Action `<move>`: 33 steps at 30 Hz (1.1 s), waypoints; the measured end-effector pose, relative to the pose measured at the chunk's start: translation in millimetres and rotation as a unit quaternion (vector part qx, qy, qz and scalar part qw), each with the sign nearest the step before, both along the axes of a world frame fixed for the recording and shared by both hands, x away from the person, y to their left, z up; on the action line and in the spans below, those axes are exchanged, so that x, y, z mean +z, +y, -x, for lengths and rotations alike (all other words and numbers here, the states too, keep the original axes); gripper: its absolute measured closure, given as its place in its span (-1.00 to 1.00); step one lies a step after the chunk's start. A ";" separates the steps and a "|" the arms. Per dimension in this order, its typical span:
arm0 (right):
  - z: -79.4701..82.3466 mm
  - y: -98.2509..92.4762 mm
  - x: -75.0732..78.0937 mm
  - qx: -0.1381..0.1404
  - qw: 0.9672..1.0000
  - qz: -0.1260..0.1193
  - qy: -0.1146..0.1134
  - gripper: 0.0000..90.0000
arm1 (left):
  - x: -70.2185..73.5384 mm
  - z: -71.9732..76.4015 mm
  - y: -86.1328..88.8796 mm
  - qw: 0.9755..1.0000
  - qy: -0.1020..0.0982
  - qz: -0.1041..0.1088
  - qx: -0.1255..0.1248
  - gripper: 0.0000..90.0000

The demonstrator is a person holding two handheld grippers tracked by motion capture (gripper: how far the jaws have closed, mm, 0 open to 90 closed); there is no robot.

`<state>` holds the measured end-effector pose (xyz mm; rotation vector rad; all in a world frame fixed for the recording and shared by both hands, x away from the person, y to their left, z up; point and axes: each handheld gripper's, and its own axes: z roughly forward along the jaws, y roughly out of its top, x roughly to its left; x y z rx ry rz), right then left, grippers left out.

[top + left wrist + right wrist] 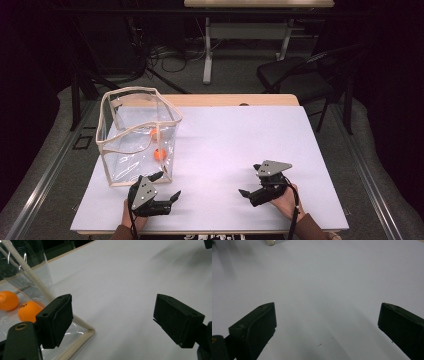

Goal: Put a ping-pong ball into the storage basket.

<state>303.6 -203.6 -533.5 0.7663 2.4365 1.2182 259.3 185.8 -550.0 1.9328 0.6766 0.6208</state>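
Note:
A clear plastic bag point(137, 135) with a cream trim stands open at the table's left, and two orange balls point(159, 154) lie inside it. In the left gripper view the balls point(27, 311) show through the clear wall beside the bag's near corner point(85, 331). My left gripper point(167, 186) rests open on the white table just in front of the bag, with nothing between its jaws. My right gripper point(250, 180) rests open at the front right, its jaws wide over bare table point(324, 302).
The white table top point(235, 135) stretches between the two grippers. A black chair point(300, 75) stands beyond the table's far right corner, and another table's legs point(207, 50) and cables lie on the floor behind.

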 end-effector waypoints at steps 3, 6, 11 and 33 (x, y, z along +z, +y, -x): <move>3.2 -2.2 -3.2 0.003 1.000 0.001 -0.001 -0.99 | -0.1 0.0 0.0 1.000 0.000 0.000 0.000 -0.65; 5.5 -4.5 -5.2 0.006 1.000 0.002 -0.005 -1.00 | 0.0 0.0 0.1 1.000 0.000 0.000 0.000 -0.65; 9.9 -9.7 -6.7 0.008 1.000 -0.001 -0.010 -1.00 | 0.0 0.3 0.3 1.000 0.001 0.000 0.001 -0.65; 33.9 -30.2 -10.3 -0.011 0.999 0.006 -0.039 -1.00 | -0.5 0.1 0.6 1.000 0.003 -0.004 0.000 -0.65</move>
